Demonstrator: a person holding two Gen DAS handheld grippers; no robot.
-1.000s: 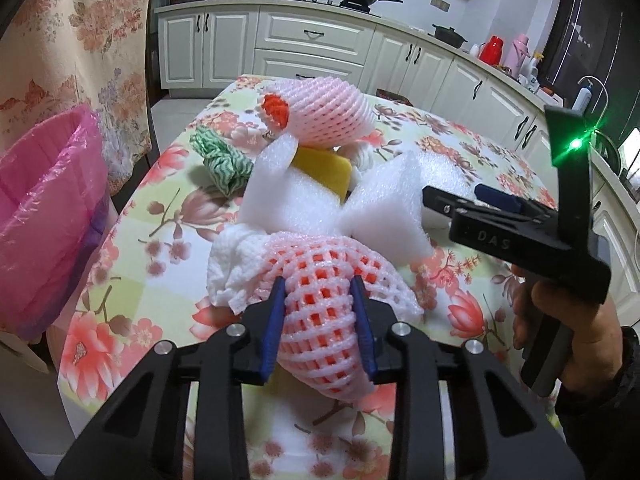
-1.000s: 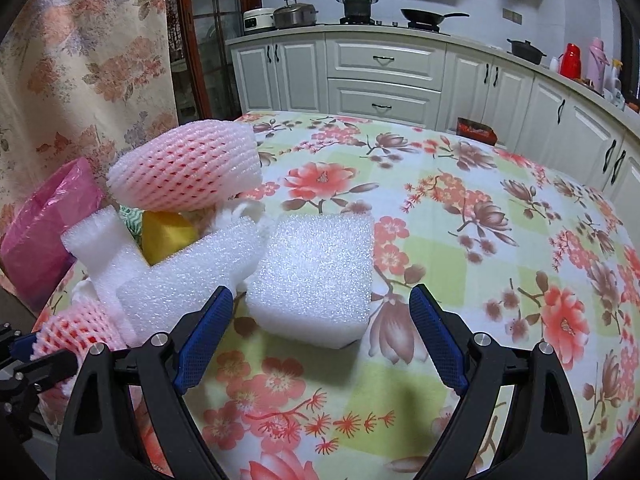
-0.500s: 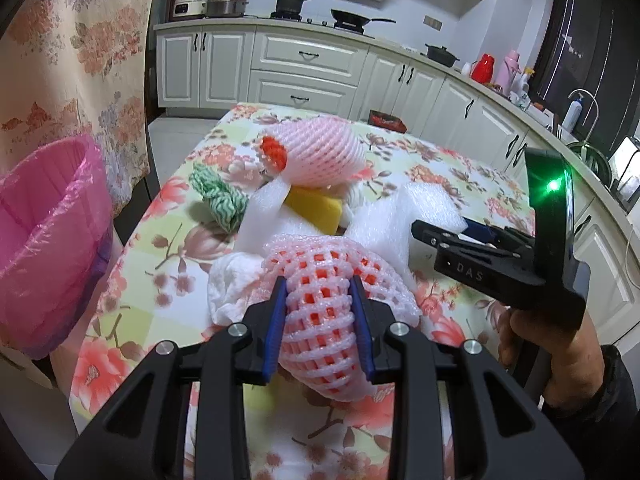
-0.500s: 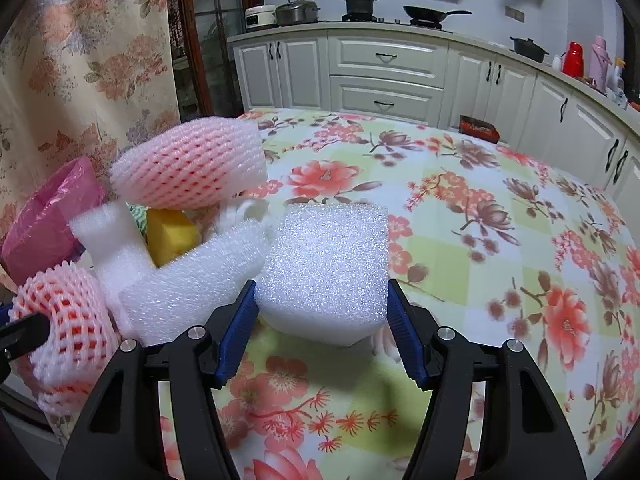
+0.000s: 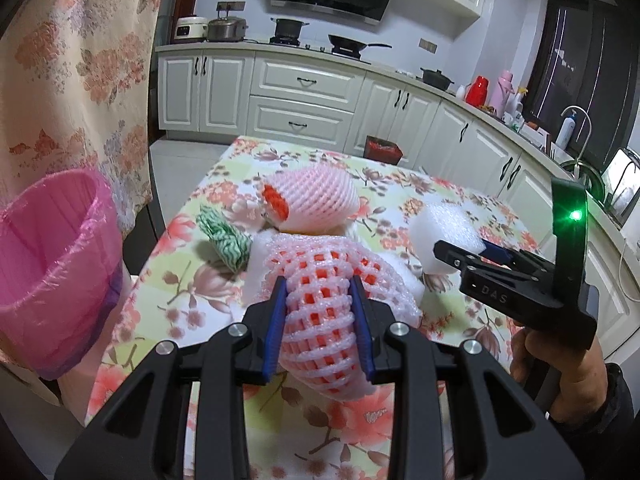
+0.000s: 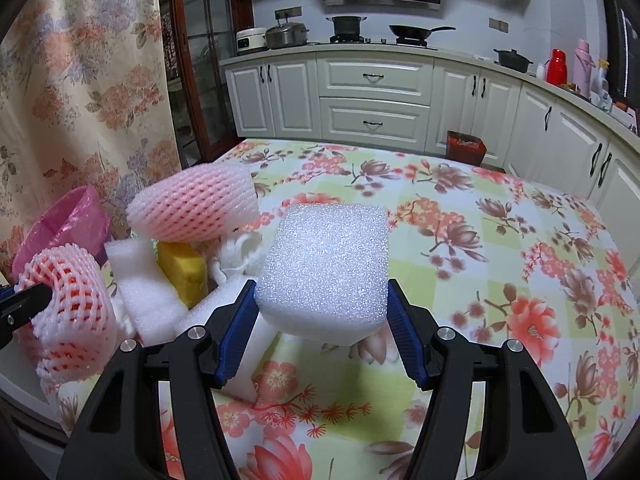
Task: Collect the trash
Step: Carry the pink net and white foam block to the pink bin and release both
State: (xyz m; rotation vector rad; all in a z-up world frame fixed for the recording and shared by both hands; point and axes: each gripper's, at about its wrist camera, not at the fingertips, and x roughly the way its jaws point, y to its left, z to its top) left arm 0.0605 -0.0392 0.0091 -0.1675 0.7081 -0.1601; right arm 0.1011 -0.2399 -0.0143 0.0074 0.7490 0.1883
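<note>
My left gripper [image 5: 320, 326] is shut on a pink foam fruit net [image 5: 326, 312], held above the flowered table [image 5: 192, 284]. My right gripper [image 6: 322, 326] is shut on a white foam block [image 6: 328, 268], lifted off the cloth; that block [image 5: 444, 236] also shows at the right of the left wrist view. On the table lie a second pink foam net [image 6: 196, 208], a yellow sponge [image 6: 182, 272], white foam pieces [image 6: 140, 292], crumpled white paper [image 6: 236, 254] and a green-striped wrapper [image 5: 224, 238]. A pink-lined bin [image 5: 48, 264] stands left of the table.
White kitchen cabinets [image 6: 372, 96] and a counter with pots run behind the table. A flowered curtain [image 6: 80, 92] hangs at the left. A small red bin [image 6: 464, 148] sits on the floor beyond the table's far edge. A hand [image 5: 560, 376] holds the right gripper's handle.
My right gripper closed on the white foam block and lifted it off the table. My left gripper rose with the pink net; more of the kitchen now shows.
</note>
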